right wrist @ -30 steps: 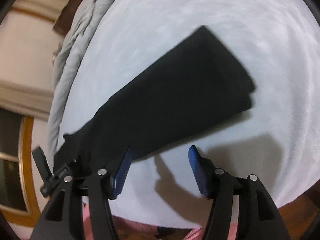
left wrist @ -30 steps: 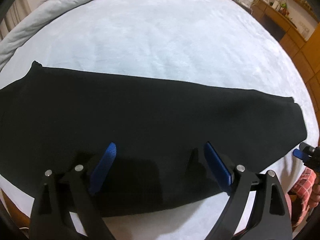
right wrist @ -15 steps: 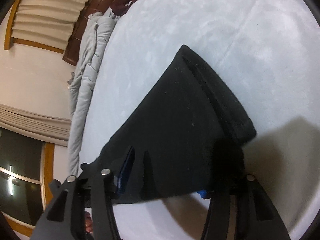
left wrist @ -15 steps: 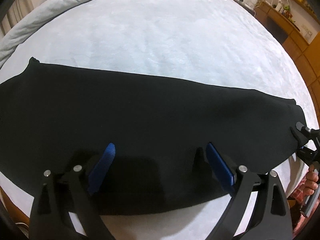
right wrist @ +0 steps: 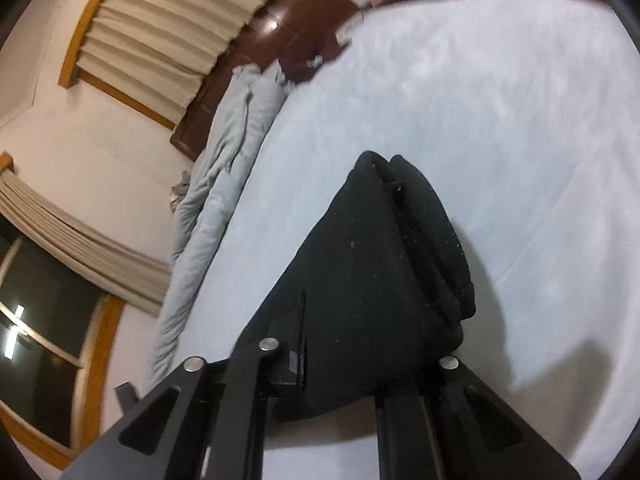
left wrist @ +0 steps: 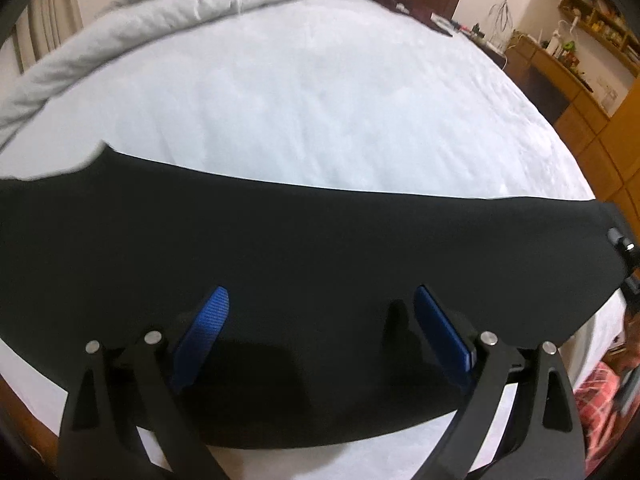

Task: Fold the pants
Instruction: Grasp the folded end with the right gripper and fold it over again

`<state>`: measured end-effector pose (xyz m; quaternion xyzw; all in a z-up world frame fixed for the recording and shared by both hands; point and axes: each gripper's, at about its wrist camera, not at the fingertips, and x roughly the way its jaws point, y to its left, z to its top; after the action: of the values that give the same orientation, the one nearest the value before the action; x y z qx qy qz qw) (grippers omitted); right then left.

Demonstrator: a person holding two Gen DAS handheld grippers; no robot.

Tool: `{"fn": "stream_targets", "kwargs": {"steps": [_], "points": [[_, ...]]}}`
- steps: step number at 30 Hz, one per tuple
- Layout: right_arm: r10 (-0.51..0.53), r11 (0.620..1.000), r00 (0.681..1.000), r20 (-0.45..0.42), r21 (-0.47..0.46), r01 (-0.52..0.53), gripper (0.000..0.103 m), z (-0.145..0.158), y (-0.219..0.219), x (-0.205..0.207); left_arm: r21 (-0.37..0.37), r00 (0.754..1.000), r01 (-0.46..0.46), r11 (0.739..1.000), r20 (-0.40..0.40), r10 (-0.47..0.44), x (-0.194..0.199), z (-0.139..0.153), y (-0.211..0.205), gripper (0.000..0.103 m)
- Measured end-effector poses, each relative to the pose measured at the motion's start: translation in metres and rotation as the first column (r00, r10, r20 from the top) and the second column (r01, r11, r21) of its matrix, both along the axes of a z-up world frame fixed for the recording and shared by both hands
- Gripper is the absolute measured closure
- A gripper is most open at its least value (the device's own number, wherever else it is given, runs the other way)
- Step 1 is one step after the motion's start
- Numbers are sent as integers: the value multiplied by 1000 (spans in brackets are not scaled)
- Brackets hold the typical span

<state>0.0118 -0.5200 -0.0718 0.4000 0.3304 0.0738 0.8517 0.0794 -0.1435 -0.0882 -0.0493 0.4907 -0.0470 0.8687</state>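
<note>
Black pants [left wrist: 312,248] lie folded lengthwise across the near part of a white bed [left wrist: 320,100]. My left gripper [left wrist: 320,312] is open and hovers over the middle of the pants, its blue pads apart. In the right wrist view one end of the pants [right wrist: 380,280] fills the space between the fingers of my right gripper [right wrist: 360,360]. The cloth hides both pads, so I cannot tell how far the jaws stand. The right gripper's tip also shows in the left wrist view [left wrist: 624,248] at the right end of the pants.
A grey duvet [left wrist: 180,4] is bunched along the far edge of the bed. A dark wooden headboard [right wrist: 288,32] and curtains [right wrist: 160,28] stand behind it. Wooden cabinets [left wrist: 580,92] line the right side. The bed's near edge is just below the pants.
My right gripper moved forward onto the end of the pants, which now lies between its fingers and looks lifted and bunched. My left gripper stayed open over the middle.
</note>
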Motion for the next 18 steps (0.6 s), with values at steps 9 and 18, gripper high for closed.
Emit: {"fn": "stream_targets", "kwargs": {"steps": [9, 18], "points": [[-113, 993, 950, -292, -71, 96, 92, -68, -27, 3, 100, 997, -15, 995, -76, 23, 4, -41, 13, 7], [-23, 960, 990, -136, -280, -16, 91, 23, 42, 8, -64, 990, -97, 993, -109, 90, -14, -14, 58, 7]]}}
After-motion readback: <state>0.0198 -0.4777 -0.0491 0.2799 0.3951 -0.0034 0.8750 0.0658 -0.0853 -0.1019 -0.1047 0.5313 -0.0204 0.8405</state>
